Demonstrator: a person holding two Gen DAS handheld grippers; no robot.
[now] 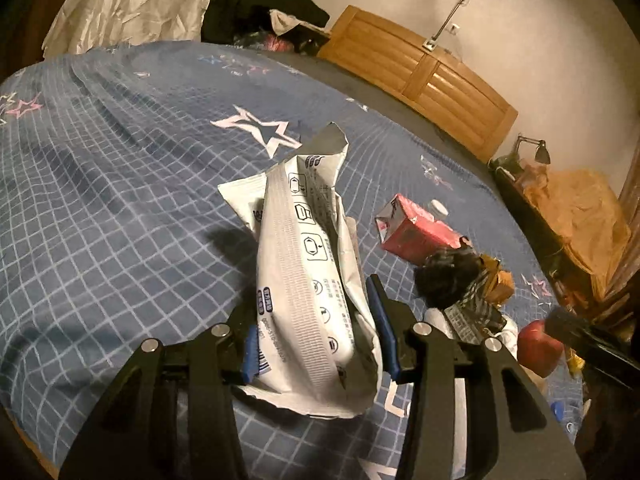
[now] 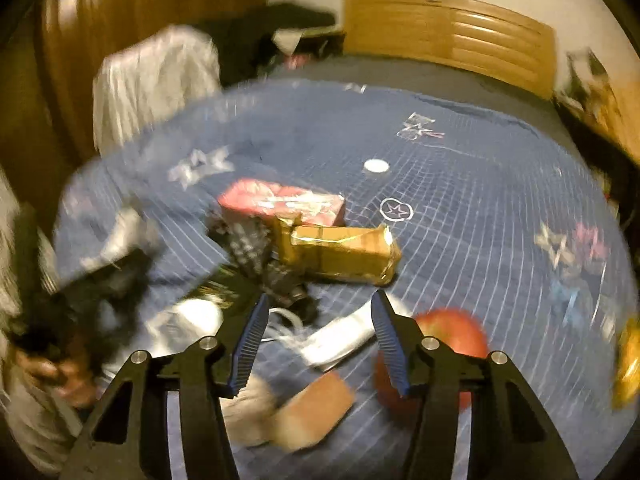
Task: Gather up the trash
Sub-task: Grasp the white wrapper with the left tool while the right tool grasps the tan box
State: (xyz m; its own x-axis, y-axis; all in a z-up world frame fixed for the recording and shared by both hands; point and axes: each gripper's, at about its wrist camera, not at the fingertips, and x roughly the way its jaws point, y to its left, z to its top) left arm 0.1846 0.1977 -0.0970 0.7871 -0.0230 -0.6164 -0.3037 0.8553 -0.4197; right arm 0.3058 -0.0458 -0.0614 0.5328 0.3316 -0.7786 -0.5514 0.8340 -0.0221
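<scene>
White printed foil forms the wrapper (image 1: 308, 280) now held in the left gripper (image 1: 318, 332), whose blue-padded jaws are closed against its two sides near the lower end. The wrapper is raised above the blue checked bedspread (image 1: 120, 200) and casts a shadow on it. Its long axis runs forward along the fingers, away from the camera, and its torn open mouth points up and away toward the wooden headboard (image 1: 424, 68); the crumpled bottom edge hangs just in front of the gripper body. The step in hand appears to be carrying away one picked item of trash. No bin or bag is identifiable in either view, so the drop-off point cannot be stated. The right gripper (image 2: 318, 332) holds nothing, its jaws spread wide above the remaining litter; this view is motion-blurred. Below and ahead of it lie a gold box (image 2: 344, 252), a pink carton (image 2: 280, 202), a dark patterned wrapper (image 2: 260, 256), white scraps (image 2: 340, 340) and a brown piece (image 2: 316, 412), with a red apple (image 2: 440, 344) just beside the right finger. The next move likely calls for lowering the right gripper over one light scrap, aligning the jaws across its narrow side, and avoiding the apple, which may not be trash.
</scene>
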